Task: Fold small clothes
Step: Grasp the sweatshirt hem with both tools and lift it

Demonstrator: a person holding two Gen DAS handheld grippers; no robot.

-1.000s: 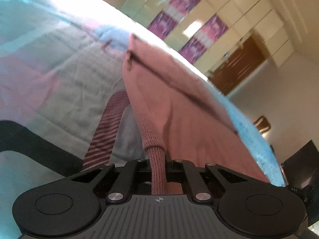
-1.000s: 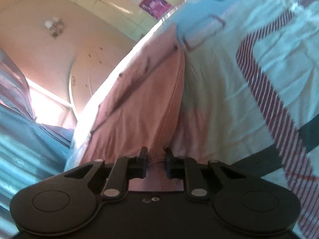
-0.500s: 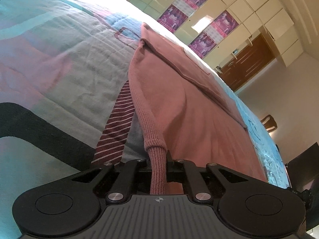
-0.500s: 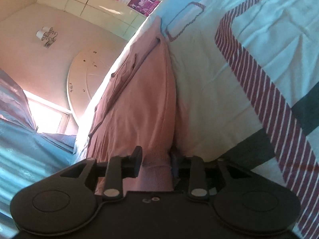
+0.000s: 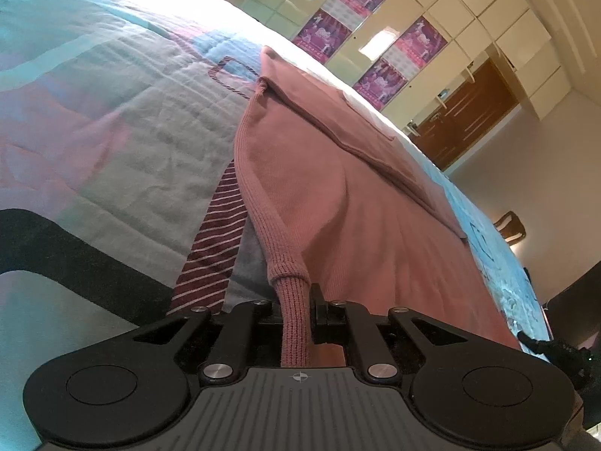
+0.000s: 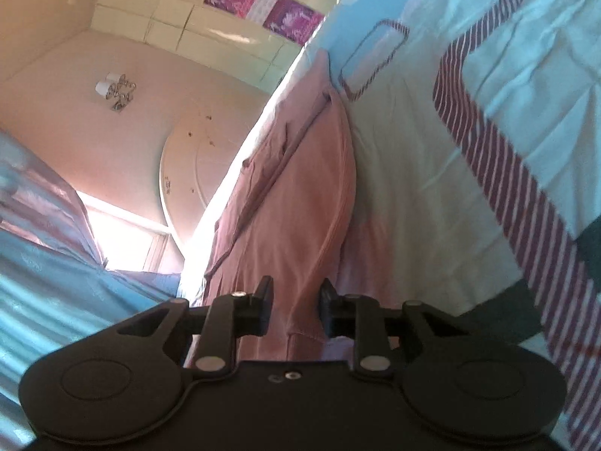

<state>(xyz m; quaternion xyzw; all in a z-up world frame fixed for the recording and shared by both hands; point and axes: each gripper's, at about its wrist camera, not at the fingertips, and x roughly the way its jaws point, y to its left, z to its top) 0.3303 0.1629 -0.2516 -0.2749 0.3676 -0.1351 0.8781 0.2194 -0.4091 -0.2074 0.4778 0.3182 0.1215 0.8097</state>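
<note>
A pink knit garment (image 5: 338,188) lies spread on a patterned bedspread (image 5: 112,131). My left gripper (image 5: 296,300) is shut on the garment's ribbed edge, which runs up between the fingers. In the right wrist view the same pink garment (image 6: 300,195) stretches away from my right gripper (image 6: 295,293). Its jaws stand apart, with the cloth lying loosely between them.
The bedspread (image 6: 469,150) has pale blue, white, black and maroon-striped patches. A wardrobe wall with purple posters (image 5: 338,34) and a brown door (image 5: 465,116) stand beyond the bed. A bright window and blue curtain (image 6: 56,263) show on the right gripper's side.
My right gripper's jaws have spread apart and let go of the cloth. My left gripper stays shut on the ribbed edge and has lowered toward the bed.
</note>
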